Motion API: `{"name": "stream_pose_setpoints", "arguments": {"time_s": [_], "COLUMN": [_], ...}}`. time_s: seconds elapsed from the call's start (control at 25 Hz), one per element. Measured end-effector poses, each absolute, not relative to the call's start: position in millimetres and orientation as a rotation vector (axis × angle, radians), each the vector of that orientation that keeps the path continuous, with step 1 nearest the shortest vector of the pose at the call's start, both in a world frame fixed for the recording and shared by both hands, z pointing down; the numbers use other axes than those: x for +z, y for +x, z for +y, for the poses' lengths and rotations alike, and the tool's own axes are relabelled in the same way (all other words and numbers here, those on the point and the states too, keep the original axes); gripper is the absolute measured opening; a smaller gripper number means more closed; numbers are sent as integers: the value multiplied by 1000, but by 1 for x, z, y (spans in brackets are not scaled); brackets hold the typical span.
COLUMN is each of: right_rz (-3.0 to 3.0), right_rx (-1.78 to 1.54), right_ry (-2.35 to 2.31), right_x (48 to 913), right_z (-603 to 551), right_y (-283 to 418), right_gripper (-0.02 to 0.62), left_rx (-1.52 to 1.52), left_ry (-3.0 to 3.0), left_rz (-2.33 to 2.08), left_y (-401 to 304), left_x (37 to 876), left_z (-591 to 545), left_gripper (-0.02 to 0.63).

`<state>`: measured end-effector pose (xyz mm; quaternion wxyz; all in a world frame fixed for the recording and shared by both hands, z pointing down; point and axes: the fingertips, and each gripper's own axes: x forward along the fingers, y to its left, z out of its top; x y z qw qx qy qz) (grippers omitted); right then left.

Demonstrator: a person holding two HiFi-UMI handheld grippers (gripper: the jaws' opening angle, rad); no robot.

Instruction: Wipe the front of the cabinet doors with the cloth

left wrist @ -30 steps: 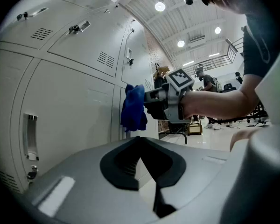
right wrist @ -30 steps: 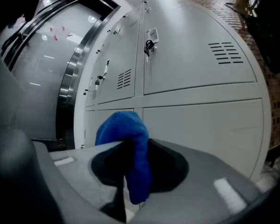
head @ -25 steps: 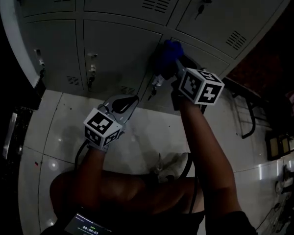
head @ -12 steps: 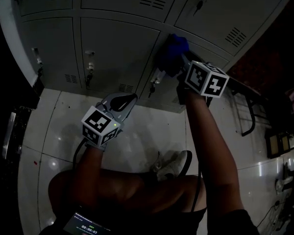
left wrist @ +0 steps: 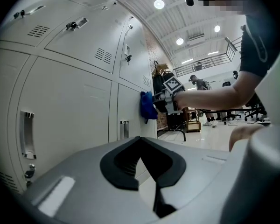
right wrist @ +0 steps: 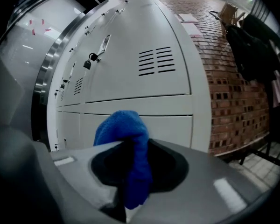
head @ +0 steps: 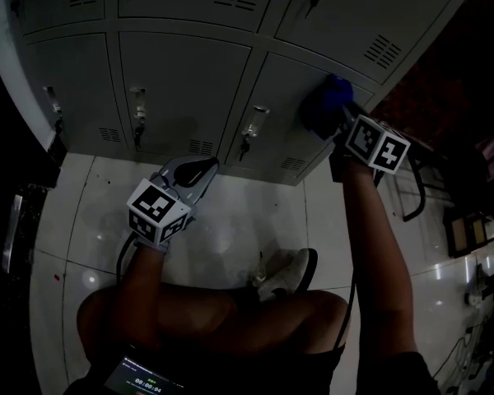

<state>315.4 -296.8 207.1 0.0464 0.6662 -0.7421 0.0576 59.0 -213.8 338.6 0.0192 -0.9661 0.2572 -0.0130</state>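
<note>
A blue cloth point(head: 327, 104) is pressed against the right end of the lowest grey locker door point(head: 288, 113). My right gripper point(head: 339, 120) is shut on the cloth point(right wrist: 126, 148), which bunches up between its jaws. In the left gripper view the cloth point(left wrist: 147, 106) shows against the same door row, far ahead. My left gripper point(head: 191, 171) hangs low in front of the lockers over the floor, shut with nothing in it point(left wrist: 147, 171). The grey locker doors point(right wrist: 135, 64) have vents and key locks.
A white tiled floor point(head: 247, 220) lies below the lockers. A brick wall point(right wrist: 233, 92) with hanging dark clothes stands right of the cabinet. A metal frame point(head: 416, 196) stands on the floor at right. My knee and shoe point(head: 284, 274) are below.
My right gripper has slid the blue cloth to the right along the lower door, from near the middle lock to the door's right end. The left gripper has barely shifted.
</note>
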Motion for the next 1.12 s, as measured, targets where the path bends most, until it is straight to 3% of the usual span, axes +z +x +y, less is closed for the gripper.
{"name": "stream_pose_setpoints", "arguments": {"time_s": [0.6,1.12], "right_rz": [-2101,-2413], "right_rx": [192,211], "right_ry": [2211,1822], "right_x": [206,247], "right_z": [-274,-290], "right_y": [399,206], "right_gripper": [77,77], "left_rx": [-56,-21], "left_ry": [-3002,-2990], "left_rz": [796,829], "left_y": [61,53], "left_x": [342,333], "left_z": [-215,-219], "left_gripper": [0,0]}}
